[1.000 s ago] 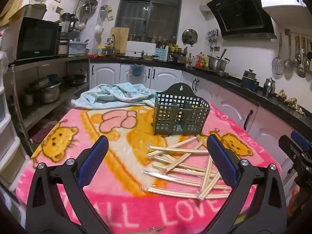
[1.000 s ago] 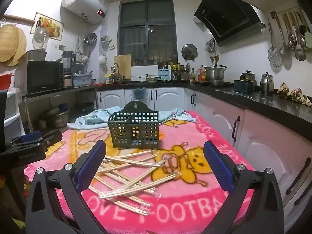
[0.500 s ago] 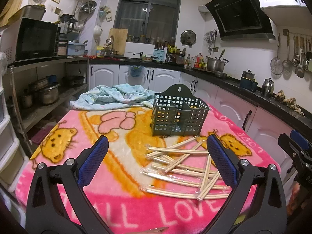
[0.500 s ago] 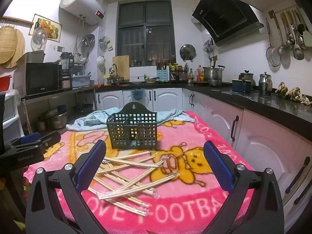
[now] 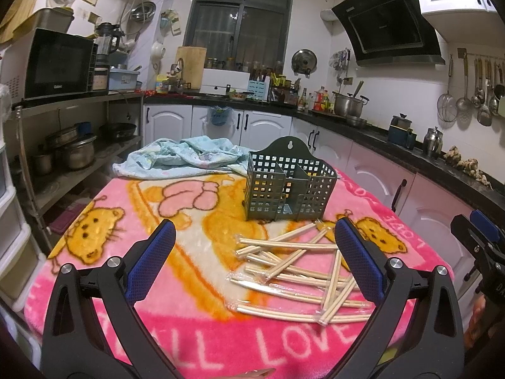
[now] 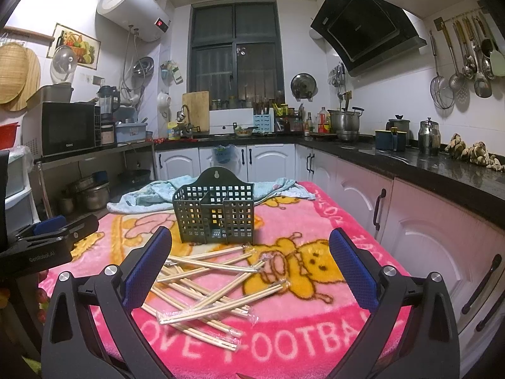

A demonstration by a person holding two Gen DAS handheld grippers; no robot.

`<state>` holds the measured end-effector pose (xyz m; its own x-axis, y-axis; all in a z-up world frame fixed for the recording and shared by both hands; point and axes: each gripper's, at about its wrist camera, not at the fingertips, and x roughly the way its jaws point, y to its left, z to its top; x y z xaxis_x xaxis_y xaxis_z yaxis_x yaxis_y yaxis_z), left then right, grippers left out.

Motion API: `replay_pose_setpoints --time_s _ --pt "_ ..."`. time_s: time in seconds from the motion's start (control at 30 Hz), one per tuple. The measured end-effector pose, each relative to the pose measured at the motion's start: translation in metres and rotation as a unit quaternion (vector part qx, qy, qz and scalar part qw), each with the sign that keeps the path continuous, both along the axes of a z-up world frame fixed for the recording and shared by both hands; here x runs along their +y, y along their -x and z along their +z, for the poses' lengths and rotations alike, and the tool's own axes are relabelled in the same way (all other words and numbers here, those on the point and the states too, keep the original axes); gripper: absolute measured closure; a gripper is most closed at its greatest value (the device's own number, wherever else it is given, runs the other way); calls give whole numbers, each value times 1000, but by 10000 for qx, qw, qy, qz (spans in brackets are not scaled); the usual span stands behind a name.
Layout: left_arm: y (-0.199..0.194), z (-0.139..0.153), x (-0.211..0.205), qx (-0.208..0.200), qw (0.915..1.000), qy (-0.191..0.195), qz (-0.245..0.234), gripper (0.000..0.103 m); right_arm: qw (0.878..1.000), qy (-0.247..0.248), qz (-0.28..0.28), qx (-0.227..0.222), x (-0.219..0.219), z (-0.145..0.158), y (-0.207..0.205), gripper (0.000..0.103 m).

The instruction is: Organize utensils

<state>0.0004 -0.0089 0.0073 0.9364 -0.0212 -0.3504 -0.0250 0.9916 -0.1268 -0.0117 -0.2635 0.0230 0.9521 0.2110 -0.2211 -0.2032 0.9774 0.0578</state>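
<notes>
Kitchen cabinets with white arched doors and a dark glossy worktop (image 6: 442,164) ring the room, with ladles and strainers (image 6: 467,72) hung on the tiled wall. Nearer, the bench (image 5: 189,325) is covered by a fleecy pink blanket printed with orange cartoon bears and white lettering, and a crumpled pale blue cloth (image 5: 186,158) lies at its far edge.

On the blanket stands a dark green plastic utensil basket (image 5: 287,186), upright, its walls a grid of square holes, with a rounded hanging tab at the back and inner dividers forming compartments. As far as the grid lets one see, the compartments look empty.

Just in front of the basket lies a loose, criss-crossed heap of chopsticks (image 5: 293,268), pale bamboo pairs sealed in clear crinkled plastic sleeves, some overlapping others.

The left claw (image 5: 254,262) hovers above the near side of the blanket with its two black arms spread wide, the blue textured pads (image 5: 151,262) far apart and nothing between them. The right claw (image 6: 247,268) is likewise spread wide and holds nothing; the heap shows through its gap, lying on the blanket beyond. Each claw's black body appears at the edge of the other's view, flanking the heap.
</notes>
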Motion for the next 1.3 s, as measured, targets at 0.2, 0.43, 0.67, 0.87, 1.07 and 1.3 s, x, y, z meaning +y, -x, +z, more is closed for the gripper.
replay_pose_setpoints --time_s 0.2,0.43,0.67,0.87,1.07,1.3 --pt "0 0 -1 -16 10000 1 5 10 10000 0 11 -5 0 0 0 6" --pt "-1 2 -2 45 10000 53 -54 10 10000 -8 31 29 0 0 -1 6" --pt "-12 -4 17 272 9992 286 -80 10 9992 -75 258 294 0 1 -16 6" --pt "-24 -17 44 574 9971 503 -54 10 9968 -42 497 622 4 -4 -34 6" --pt "-33 -22 63 723 9955 614 -85 10 9949 201 703 698 13 -5 -53 6" --pt "-60 -33 73 1058 9893 924 -384 10 9903 241 788 1122 14 -13 -89 6"
